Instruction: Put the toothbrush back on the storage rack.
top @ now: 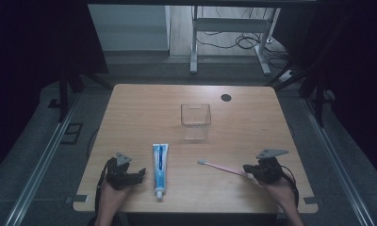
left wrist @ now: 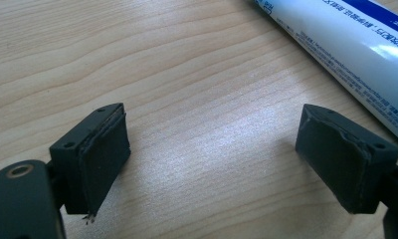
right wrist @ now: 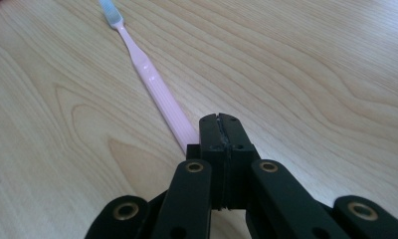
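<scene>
where the near edge of the wooden table [top: 130,99] meets the person's forearms, two hand-held grippers rest low over the surface. near left: the left gripper [top: 140,175] lies just left of the toothpaste tube [top: 160,169], its jaws spread wide with bare wood between them and nothing gripped; in the left gripper view the left gripper [left wrist: 212,159] shows both pads apart and the tube [left wrist: 346,55] passing beyond the right-hand jaw, just beside it, though contact cannot be told. the tube lies lengthwise, cap toward the near edge. near right: the right gripper [top: 246,168] has its jaws pressed together on the handle end of the pink toothbrush [top: 222,167]; in the right gripper view the right gripper [right wrist: 222,122] shows pads meeting with the toothbrush [right wrist: 152,84] running out from them, apparently pinched at the very tip, the grip point itself hidden by the jaws. the brush head points left and slightly far, toward the table's middle. farther, at centre: a clear plastic box [top: 195,121], upright and open-topped, stands well apart from both grippers. far right of it: a dark round hole [top: 226,98] in the tabletop.
</scene>
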Demonstrator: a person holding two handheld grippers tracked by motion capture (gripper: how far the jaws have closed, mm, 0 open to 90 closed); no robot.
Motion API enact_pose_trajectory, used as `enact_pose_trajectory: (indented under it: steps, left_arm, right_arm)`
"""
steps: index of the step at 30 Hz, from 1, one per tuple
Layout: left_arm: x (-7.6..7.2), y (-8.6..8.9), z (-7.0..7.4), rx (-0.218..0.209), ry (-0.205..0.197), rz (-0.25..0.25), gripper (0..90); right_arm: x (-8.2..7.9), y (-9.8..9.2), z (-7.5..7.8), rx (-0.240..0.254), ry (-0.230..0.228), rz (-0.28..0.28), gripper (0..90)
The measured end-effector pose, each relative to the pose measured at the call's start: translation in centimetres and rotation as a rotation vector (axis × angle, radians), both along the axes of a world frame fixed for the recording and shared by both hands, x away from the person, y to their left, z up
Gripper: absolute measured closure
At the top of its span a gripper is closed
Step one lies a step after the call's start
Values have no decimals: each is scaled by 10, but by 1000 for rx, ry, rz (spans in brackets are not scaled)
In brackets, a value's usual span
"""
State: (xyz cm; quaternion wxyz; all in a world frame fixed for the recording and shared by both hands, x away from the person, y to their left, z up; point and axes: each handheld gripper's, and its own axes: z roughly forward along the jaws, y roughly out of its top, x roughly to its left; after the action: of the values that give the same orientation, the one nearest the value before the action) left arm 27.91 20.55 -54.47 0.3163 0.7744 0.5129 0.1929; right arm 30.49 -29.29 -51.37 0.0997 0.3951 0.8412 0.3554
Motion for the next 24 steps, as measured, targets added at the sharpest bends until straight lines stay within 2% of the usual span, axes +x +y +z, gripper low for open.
enact_pose_trajectory:
  steps: [6, 13, 24]
  left_arm:
    - [0, 0, 0, -1, 0, 1, 135]
    - [0, 0, 0, 0, 0, 2, 136]
    - [0, 0, 0, 1, 0, 1, 136]
  right_arm:
    - [7, 9, -5, -19, -1, 8, 889]
    - [9, 12, -8, -31, 4, 11, 888]
    - [-6, 16, -10, -19, 11, 53, 882]
